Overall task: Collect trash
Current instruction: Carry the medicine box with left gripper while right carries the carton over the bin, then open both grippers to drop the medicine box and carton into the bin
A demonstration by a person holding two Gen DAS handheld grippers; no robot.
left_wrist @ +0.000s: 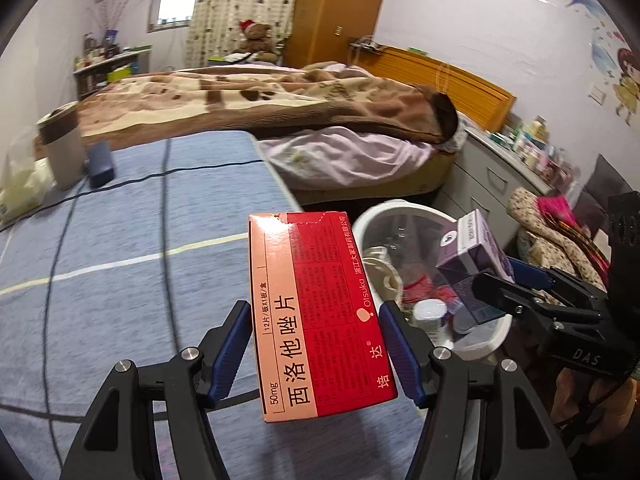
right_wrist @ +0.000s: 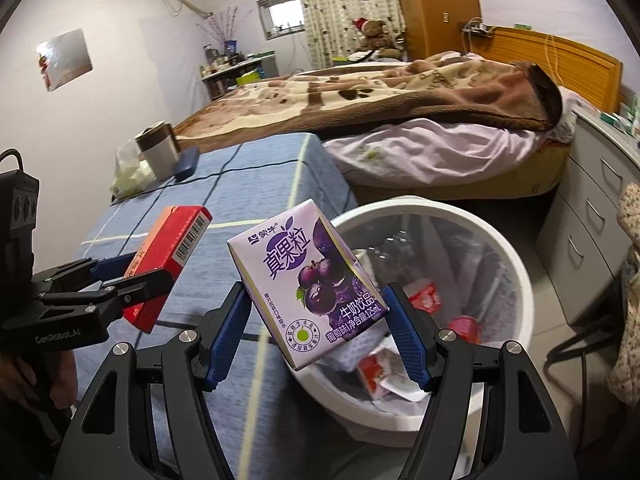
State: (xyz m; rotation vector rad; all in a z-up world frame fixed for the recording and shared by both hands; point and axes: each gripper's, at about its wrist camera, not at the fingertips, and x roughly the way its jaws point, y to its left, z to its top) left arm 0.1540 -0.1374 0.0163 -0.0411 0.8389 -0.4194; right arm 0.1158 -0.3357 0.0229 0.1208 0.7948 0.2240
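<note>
My left gripper [left_wrist: 316, 350] is shut on a red and pink medicine box [left_wrist: 316, 312] and holds it above the right edge of the blue table cloth [left_wrist: 120, 264], left of the white trash bin [left_wrist: 400, 212]. My right gripper [right_wrist: 316, 328] is shut on a purple grape milk carton [right_wrist: 308, 280], tilted, over the near rim of the bin [right_wrist: 516, 264]. The carton [left_wrist: 472, 256] and right gripper [left_wrist: 516, 284] also show in the left wrist view. The medicine box [right_wrist: 168, 260] and left gripper [right_wrist: 120, 280] also show in the right wrist view.
The bin holds several wrappers, a bottle and a red packet [right_wrist: 424, 296]. At the table's far end stand a grey cup [right_wrist: 156, 148], a dark blue box [right_wrist: 186, 164] and a plastic bag [right_wrist: 128, 172]. A bed [right_wrist: 400, 92] lies behind, grey drawers [right_wrist: 592, 208] stand right.
</note>
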